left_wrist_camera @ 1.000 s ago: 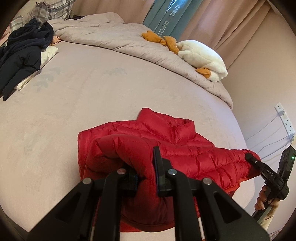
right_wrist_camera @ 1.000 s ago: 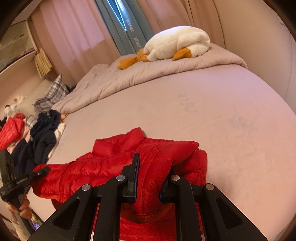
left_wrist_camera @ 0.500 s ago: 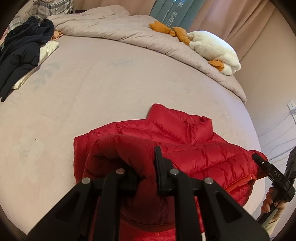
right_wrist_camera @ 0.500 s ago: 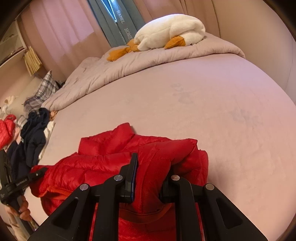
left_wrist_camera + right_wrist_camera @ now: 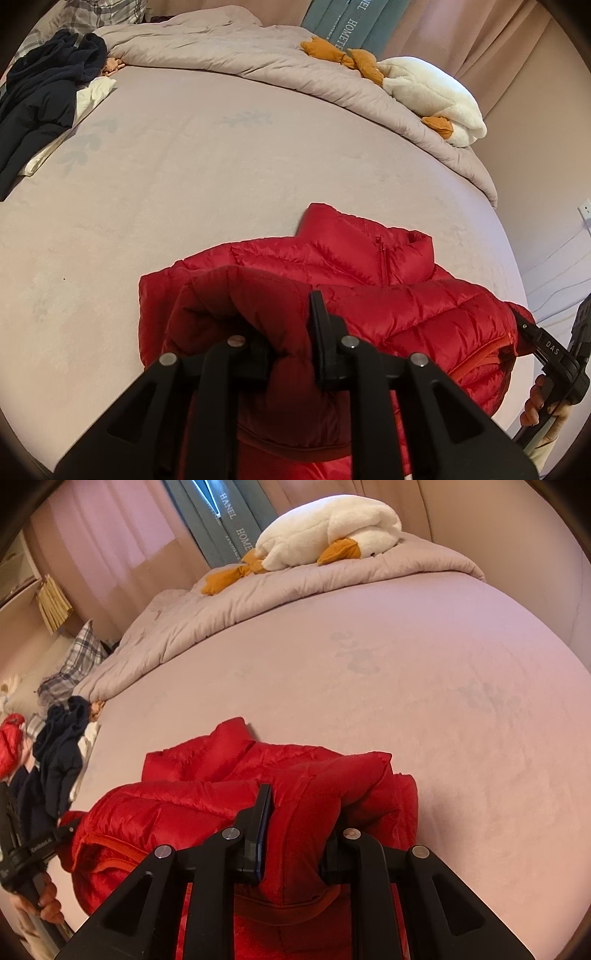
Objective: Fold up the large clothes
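You are pinching the red jacket with both grippers — the left gripper is clamping a thick bunch of quilted fabric between nearly closed jaws, and the right gripper is doing the same on the jacket's other end. The left jaws have been easing apart a little, and so have the right ones, yet the fabric is staying wedged between both pairs. The jacket is lying on the bed, partly folded over itself, its collar pointing away from you toward the rumpled quilt. Beyond the jacket, a plush goose is resting on the quilt, and dark clothes are lying heaped at the bed's far left edge.
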A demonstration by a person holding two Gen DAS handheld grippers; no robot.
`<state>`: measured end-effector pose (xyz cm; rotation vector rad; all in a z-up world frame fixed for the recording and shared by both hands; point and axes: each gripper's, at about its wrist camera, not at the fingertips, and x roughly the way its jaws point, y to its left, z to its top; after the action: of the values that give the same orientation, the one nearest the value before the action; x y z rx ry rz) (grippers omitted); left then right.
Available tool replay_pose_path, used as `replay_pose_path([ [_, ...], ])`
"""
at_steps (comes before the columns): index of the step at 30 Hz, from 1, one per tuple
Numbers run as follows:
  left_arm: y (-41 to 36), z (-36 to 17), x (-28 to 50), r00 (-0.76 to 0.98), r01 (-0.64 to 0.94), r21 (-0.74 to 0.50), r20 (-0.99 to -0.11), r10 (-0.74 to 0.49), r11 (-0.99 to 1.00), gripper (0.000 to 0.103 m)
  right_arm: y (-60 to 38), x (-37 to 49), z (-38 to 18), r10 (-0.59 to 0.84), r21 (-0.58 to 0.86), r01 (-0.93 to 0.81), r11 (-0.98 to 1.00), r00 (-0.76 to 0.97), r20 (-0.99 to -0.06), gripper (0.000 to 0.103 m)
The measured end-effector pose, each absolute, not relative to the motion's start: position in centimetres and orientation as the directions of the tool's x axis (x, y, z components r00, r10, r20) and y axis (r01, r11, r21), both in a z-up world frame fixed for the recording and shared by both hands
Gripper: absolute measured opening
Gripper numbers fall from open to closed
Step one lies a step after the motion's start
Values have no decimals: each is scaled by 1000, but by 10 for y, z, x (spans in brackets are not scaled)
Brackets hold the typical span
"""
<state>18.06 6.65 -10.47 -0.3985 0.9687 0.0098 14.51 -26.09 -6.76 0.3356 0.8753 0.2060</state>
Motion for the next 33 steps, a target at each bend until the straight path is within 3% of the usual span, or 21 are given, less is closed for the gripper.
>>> replay_pose_path([
  [3, 66, -98, 174, 583, -175, -334, -793, -176, 926, 23, -263, 141, -64, 308, 365, -43, 930, 634, -710, 25],
  [5, 65, -93, 168, 595, -164, -342, -783, -184, 926, 32, -265, 138, -61, 307, 363, -45, 931, 637, -707, 30],
  [8, 62, -85, 158, 611, -139, -352, -766, -199, 926, 45, -268, 132, -57, 316, 370, -54, 927, 644, -697, 43],
  [12, 60, -80, 146, 616, -130, -364, -758, -213, 922, 53, -273, 122, -51, 308, 368, -51, 928, 662, -683, 55],
  [21, 70, -58, 119, 666, -142, -411, -713, -221, 900, 73, -280, 107, -45, 332, 400, -60, 914, 678, -656, 56],
  [22, 71, -54, 115, 677, -139, -414, -703, -219, 900, 73, -279, 106, -45, 335, 402, -64, 913, 679, -653, 52],
  [24, 74, -51, 111, 686, -137, -427, -691, -225, 894, 73, -278, 108, -46, 348, 410, -75, 909, 678, -648, 41],
  [28, 79, -55, 106, 679, -140, -463, -688, -255, 875, 70, -275, 111, -48, 355, 428, -67, 901, 679, -642, 32],
  [32, 79, -62, 112, 668, -123, -491, -684, -294, 863, 35, -277, 110, -46, 364, 442, -67, 895, 683, -633, 30],
  [33, 78, -62, 114, 668, -116, -495, -681, -301, 861, 31, -277, 111, -46, 367, 447, -67, 892, 684, -631, 28],
])
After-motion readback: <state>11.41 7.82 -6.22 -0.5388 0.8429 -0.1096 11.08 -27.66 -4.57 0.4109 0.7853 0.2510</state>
